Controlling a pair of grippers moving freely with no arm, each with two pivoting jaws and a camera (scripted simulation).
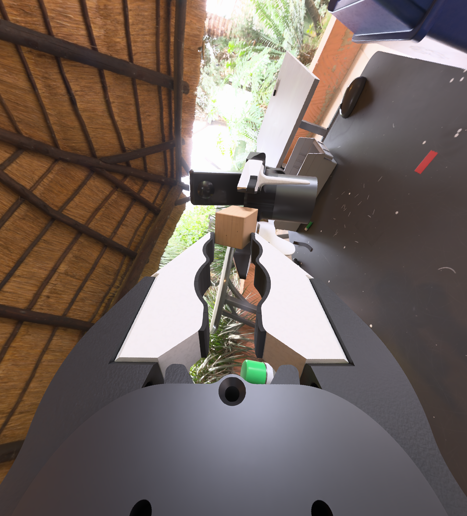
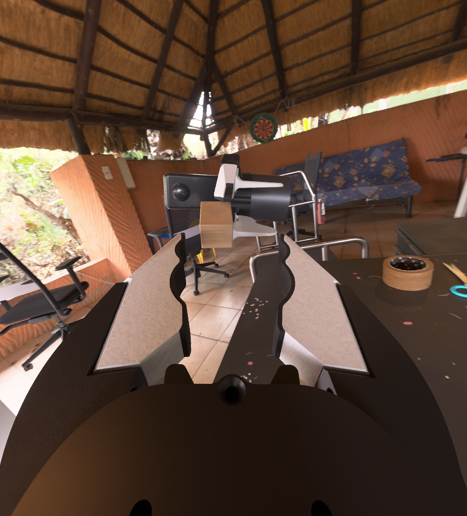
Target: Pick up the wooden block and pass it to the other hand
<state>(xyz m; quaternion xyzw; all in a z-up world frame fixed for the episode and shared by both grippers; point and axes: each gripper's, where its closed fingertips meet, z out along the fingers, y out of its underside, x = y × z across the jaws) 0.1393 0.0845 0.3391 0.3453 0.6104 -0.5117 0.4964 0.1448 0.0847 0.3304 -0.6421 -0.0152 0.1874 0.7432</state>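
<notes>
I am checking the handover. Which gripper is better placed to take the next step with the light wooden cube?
The right gripper: it is open and facing the light wooden cube, not yet around it. The left gripper is shut on the cube and can only hold.

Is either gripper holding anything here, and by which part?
The left gripper holds the wooden block by two opposite side faces at its near end, at the fingertips. The right gripper is open and empty, short of the block.
</notes>
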